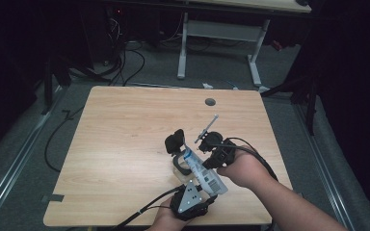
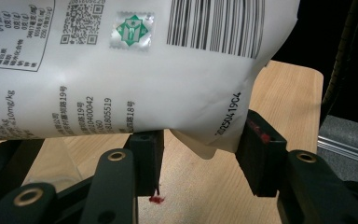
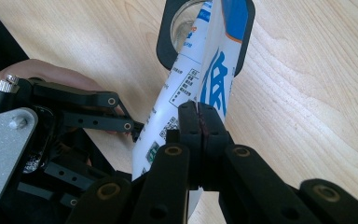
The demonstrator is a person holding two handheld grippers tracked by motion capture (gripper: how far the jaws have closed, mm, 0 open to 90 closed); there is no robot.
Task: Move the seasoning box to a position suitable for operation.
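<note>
Pouch (image 1: pixel 204 174) of white plastic with blue print hangs tilted over the table (image 1: pixel 125 144), its top end dipping into a black-lidded glass jar (image 1: pixel 178 153); right gripper (image 3: pixel 199 122) pinches its edge, jaws pressed together; left gripper (image 2: pixel 200 156) stands spread around its bottom corner; barcode, QR code and "20250419C4" are readable.

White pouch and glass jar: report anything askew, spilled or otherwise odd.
The white printed pouch is tipped steeply, its top end poking into the black-rimmed glass jar. The right claw pinches its edge; the left claw brackets its bottom corner. No spill shows on the wooden table. A red smear marks one left pad.
</note>
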